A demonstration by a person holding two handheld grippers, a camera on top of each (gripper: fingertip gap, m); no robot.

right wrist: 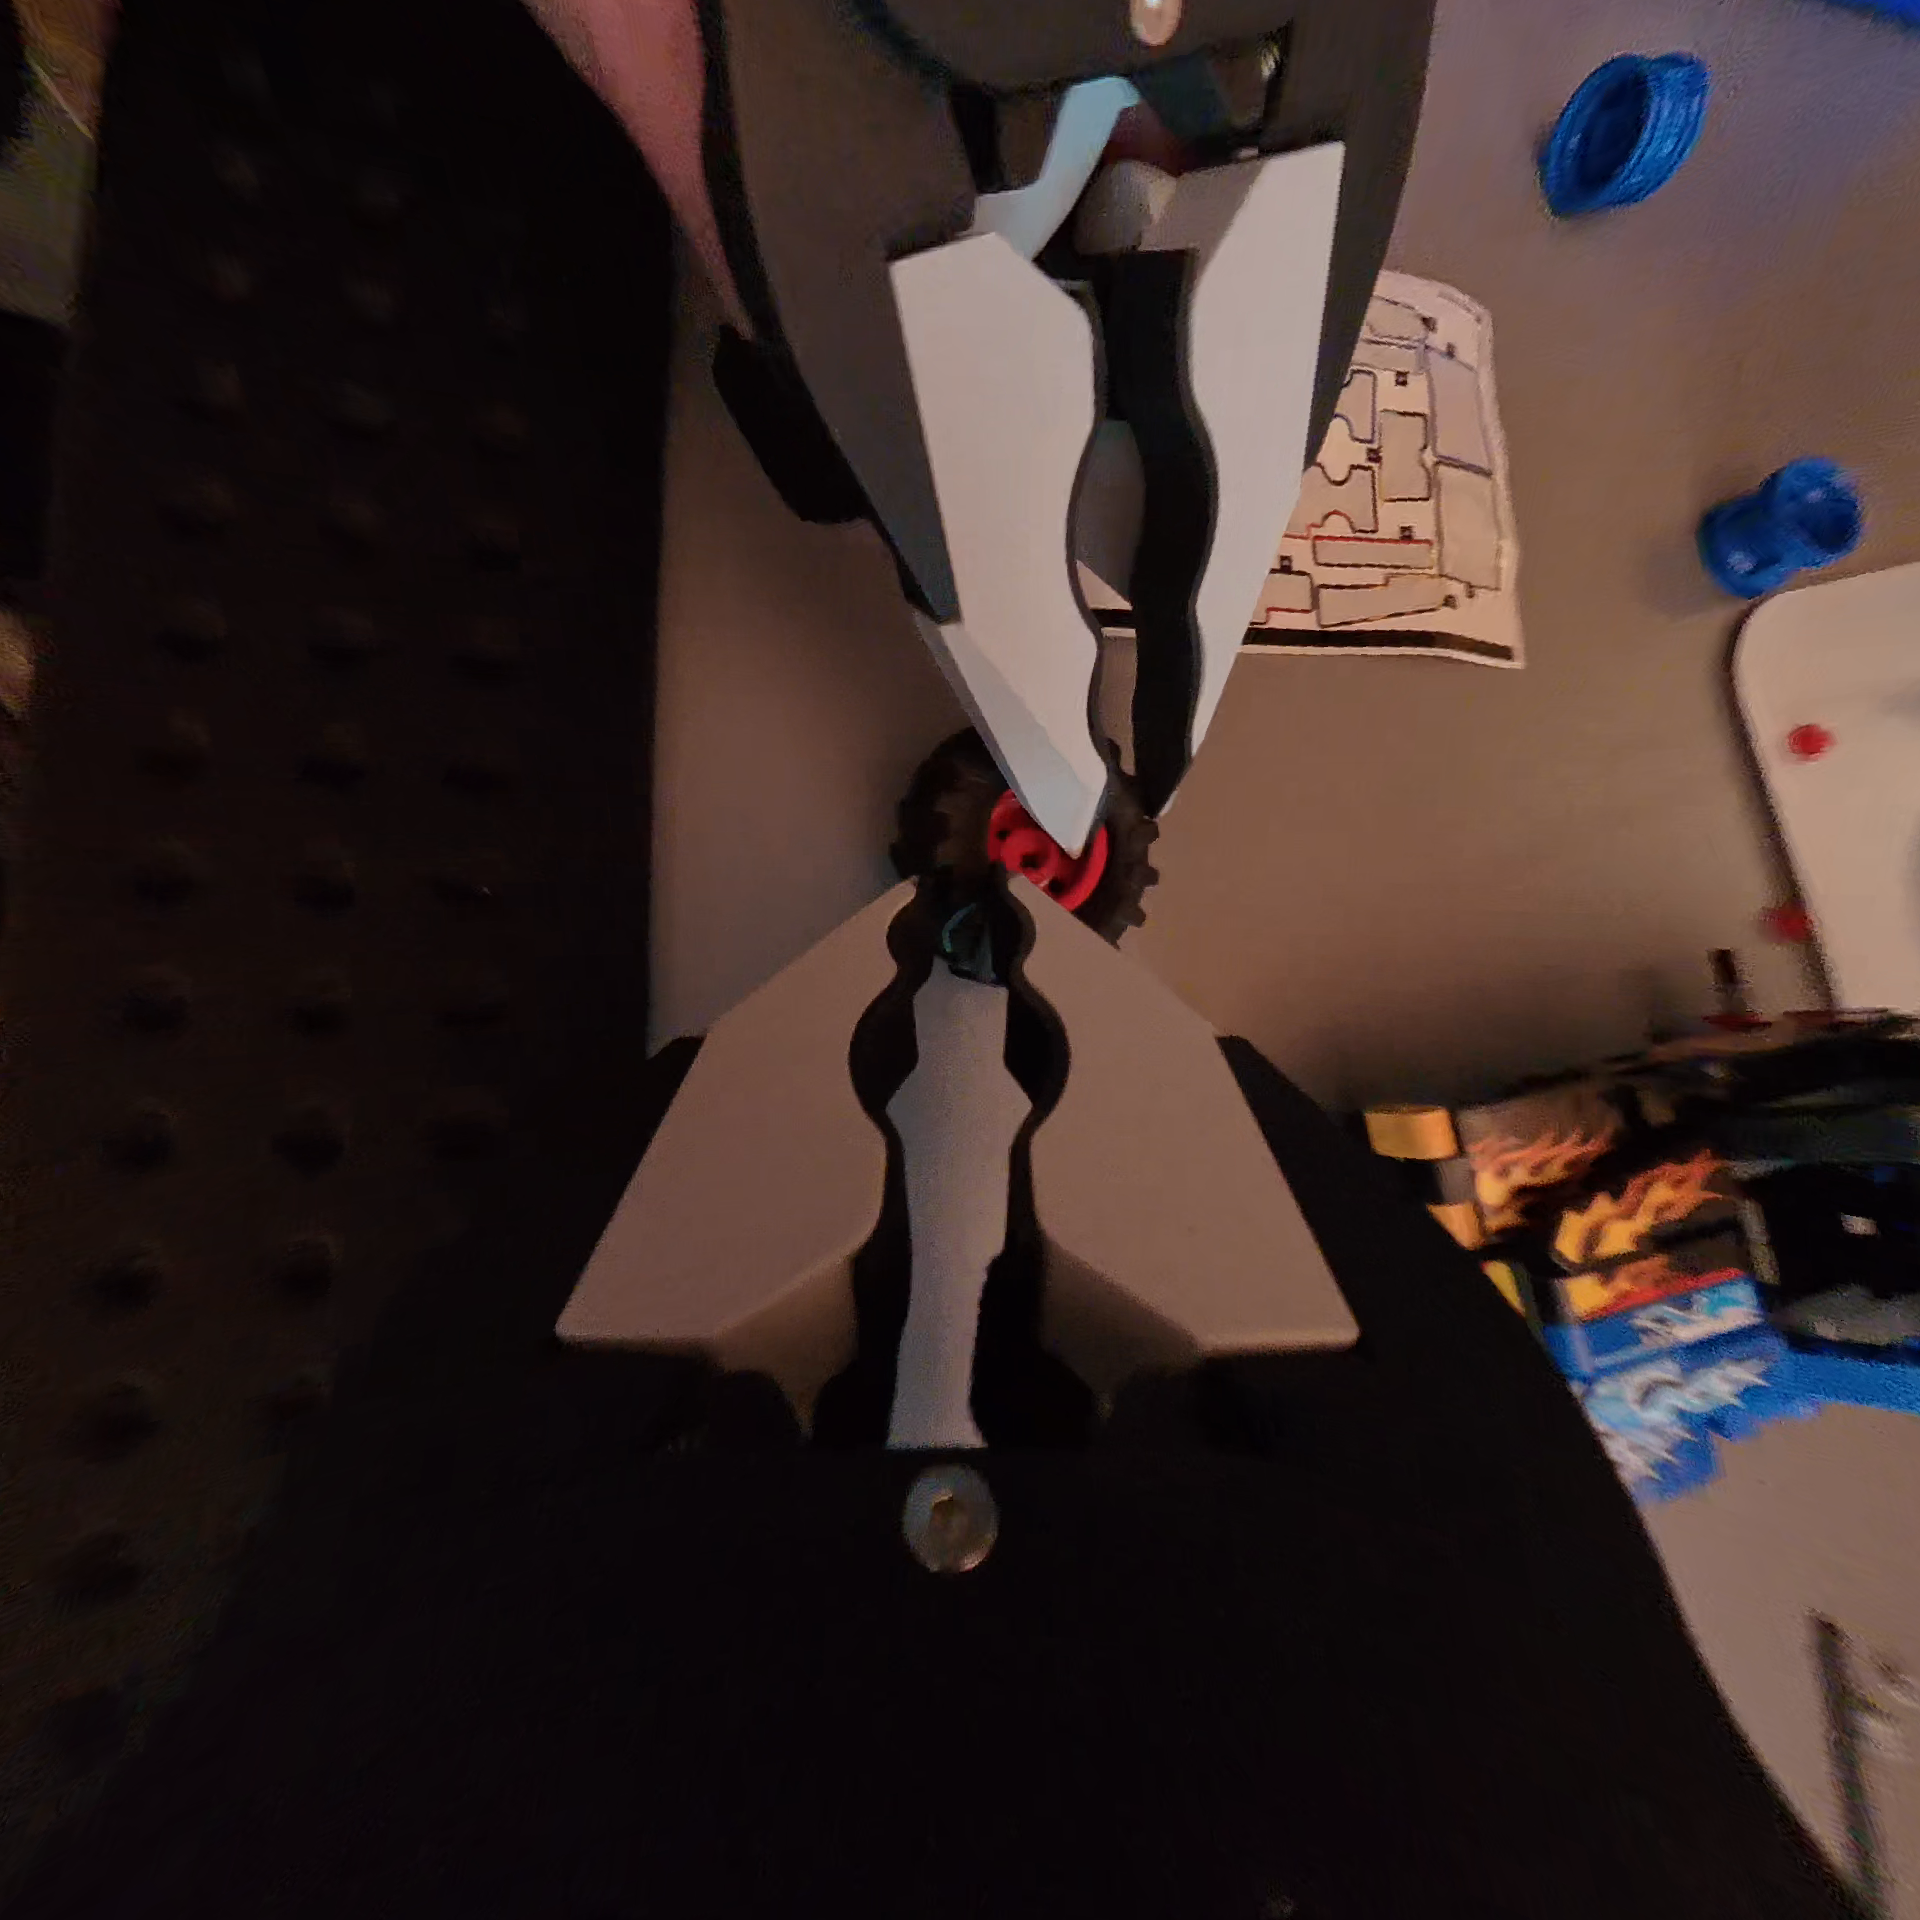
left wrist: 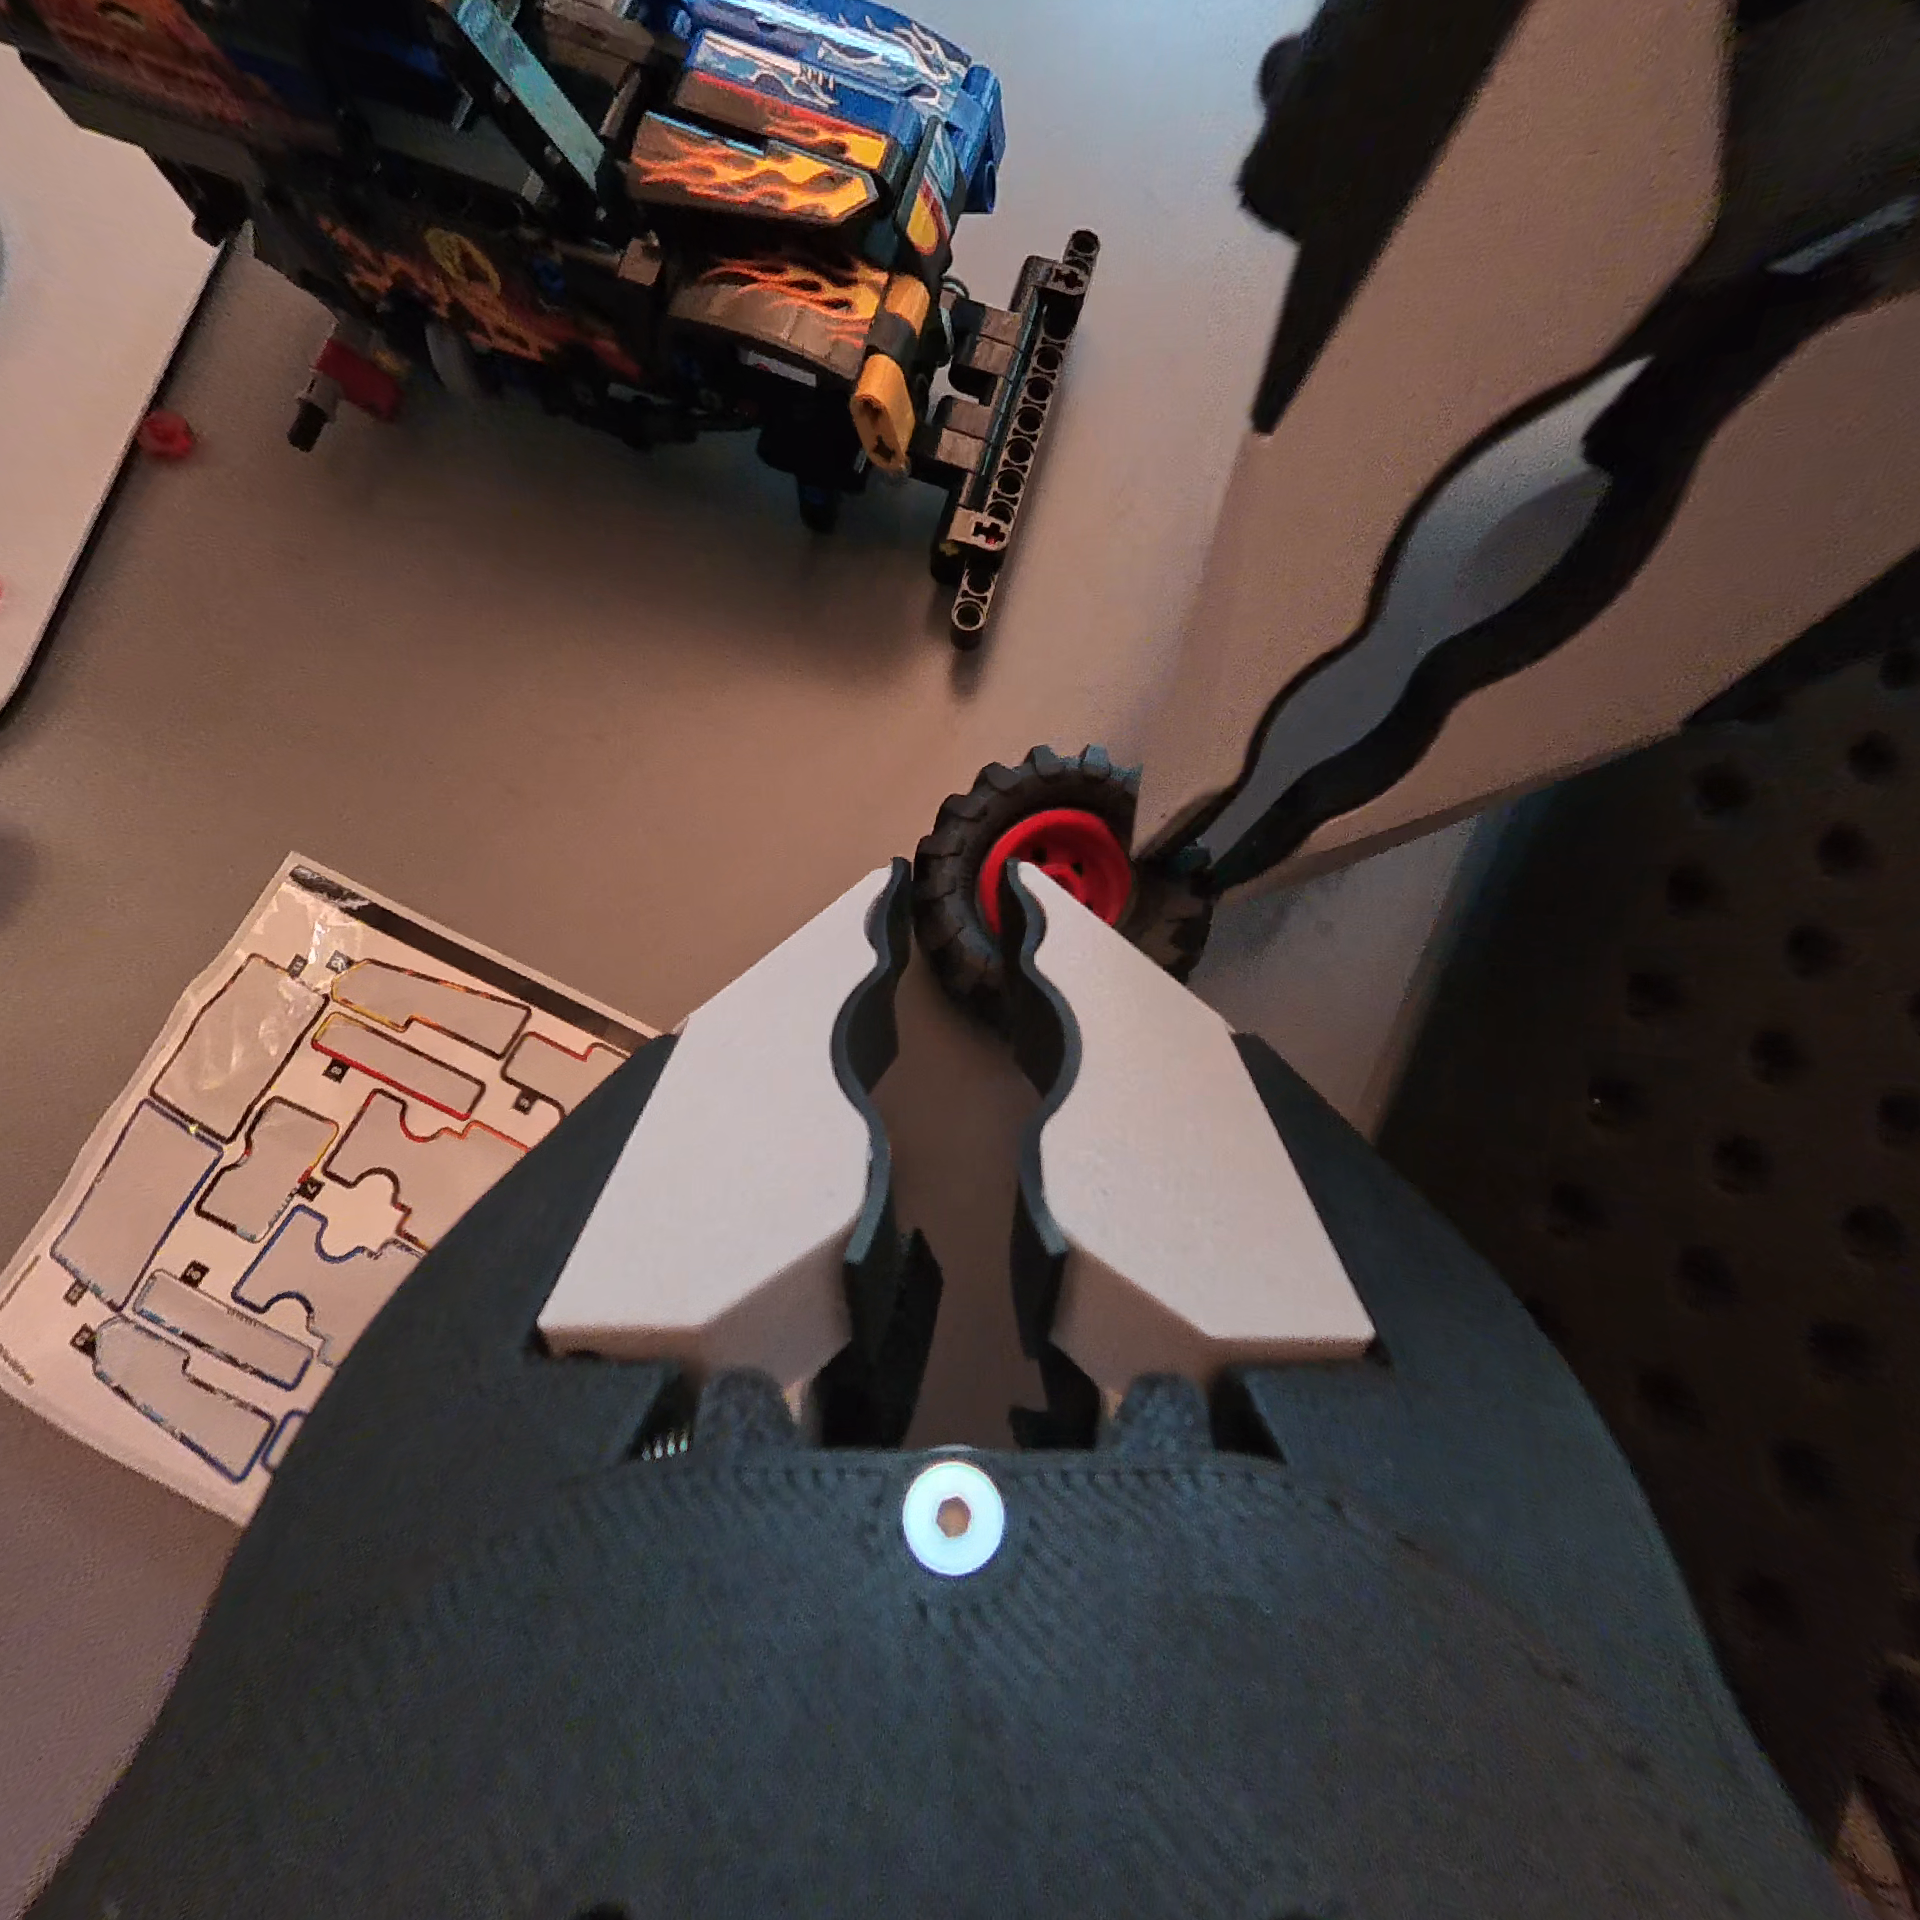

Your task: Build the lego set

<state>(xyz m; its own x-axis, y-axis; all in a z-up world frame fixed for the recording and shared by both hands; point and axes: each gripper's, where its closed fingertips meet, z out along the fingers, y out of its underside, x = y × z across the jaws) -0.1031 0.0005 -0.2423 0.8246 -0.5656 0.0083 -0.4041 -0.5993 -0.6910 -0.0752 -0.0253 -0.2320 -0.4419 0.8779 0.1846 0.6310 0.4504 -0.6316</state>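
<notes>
A small wheel, a black knobby tyre on a red hub, is held over the grey table between both grippers. My left gripper is shut on the tyre's near edge. My right gripper comes in from the upper right and pinches the opposite edge. In the right wrist view the wheel sits between my right gripper, shut on the tyre from below, and the left gripper coming from above. The partly built truck with flame and blue panels stands on the table beyond, and shows at the right of the right wrist view.
A used sticker sheet lies on the table near the left gripper. Two blue wheel rims lie loose. A white board holds a small red piece. A black perforated mat borders the table.
</notes>
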